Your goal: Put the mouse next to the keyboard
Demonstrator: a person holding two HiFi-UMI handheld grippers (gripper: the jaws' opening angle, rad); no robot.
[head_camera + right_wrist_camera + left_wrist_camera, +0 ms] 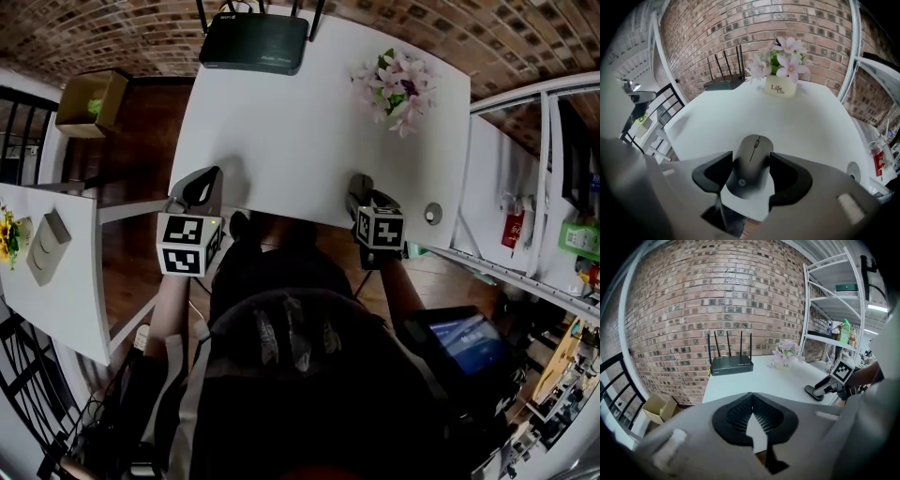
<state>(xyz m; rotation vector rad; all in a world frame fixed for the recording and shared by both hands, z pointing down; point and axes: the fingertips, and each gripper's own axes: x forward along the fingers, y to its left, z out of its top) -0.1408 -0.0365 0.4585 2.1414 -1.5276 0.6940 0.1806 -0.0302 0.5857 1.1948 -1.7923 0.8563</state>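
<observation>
A dark grey mouse (751, 161) lies at the near edge of the white table (309, 131), its nose pointing away from me. My right gripper (751, 174) is shut on the mouse, one black pad against each of its sides. In the head view that gripper (364, 194) rests at the table's front edge, right of centre. My left gripper (202, 184) hovers at the front left edge; its ribbed pads (740, 411) meet with nothing between them. No keyboard shows in any view.
A black router (255, 42) with antennas stands at the table's far edge. A pot of pink flowers (398, 89) is at the far right, a round grommet (432, 214) at the near right. A white shelf unit (525, 187) stands to the right, a side table (56, 281) to the left.
</observation>
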